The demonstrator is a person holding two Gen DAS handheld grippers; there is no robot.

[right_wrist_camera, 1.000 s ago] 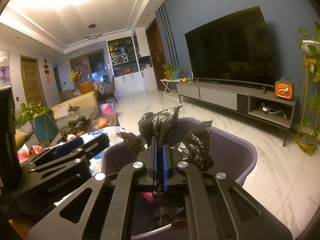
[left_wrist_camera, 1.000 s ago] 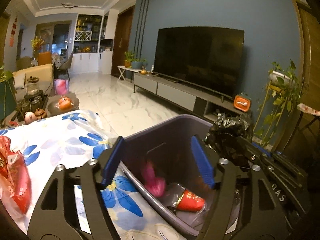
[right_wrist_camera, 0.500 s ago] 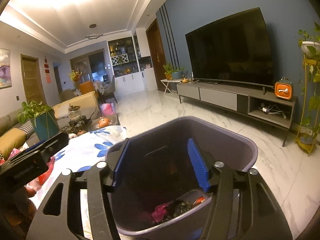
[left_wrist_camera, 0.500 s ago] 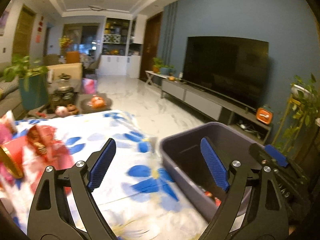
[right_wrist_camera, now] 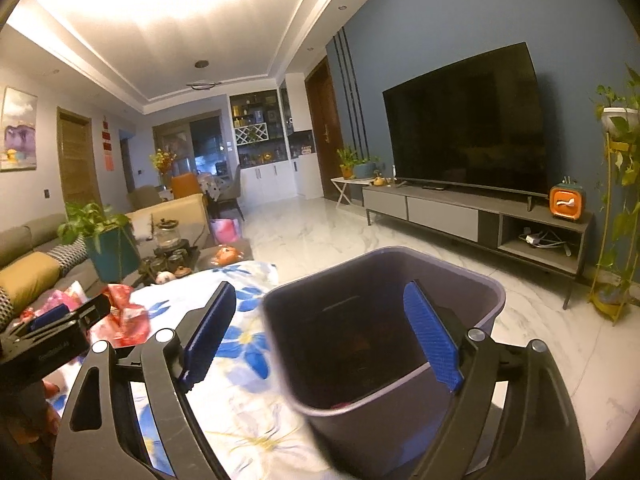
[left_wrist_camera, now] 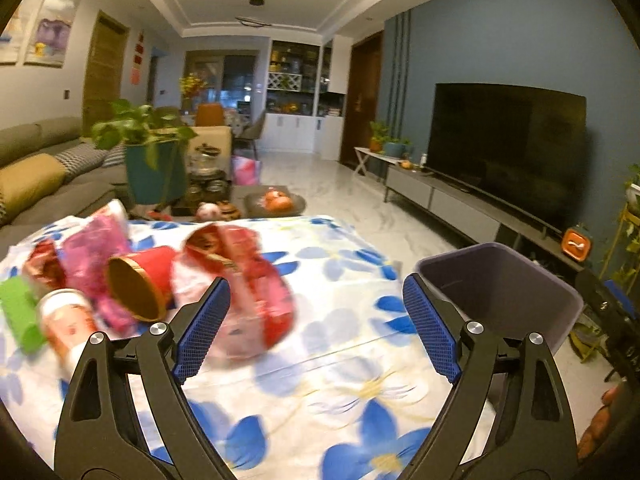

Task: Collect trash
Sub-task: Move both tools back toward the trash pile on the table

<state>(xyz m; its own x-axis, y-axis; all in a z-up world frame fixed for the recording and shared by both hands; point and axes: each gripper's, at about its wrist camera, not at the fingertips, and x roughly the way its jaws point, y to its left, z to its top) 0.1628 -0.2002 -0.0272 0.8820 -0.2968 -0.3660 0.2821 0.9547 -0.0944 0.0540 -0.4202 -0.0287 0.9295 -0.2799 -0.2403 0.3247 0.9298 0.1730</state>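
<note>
Trash (left_wrist_camera: 152, 280) heaped at left on flowered tablecloth (left_wrist_camera: 340, 360), red cup and wrappers blurred, perhaps a can among them, grey bin (right_wrist_camera: 380, 340) set at right beside it, left gripper (left_wrist_camera: 316, 322) spread wide and empty, right gripper (right_wrist_camera: 320, 332) seen opening, nothing gripped.
</note>
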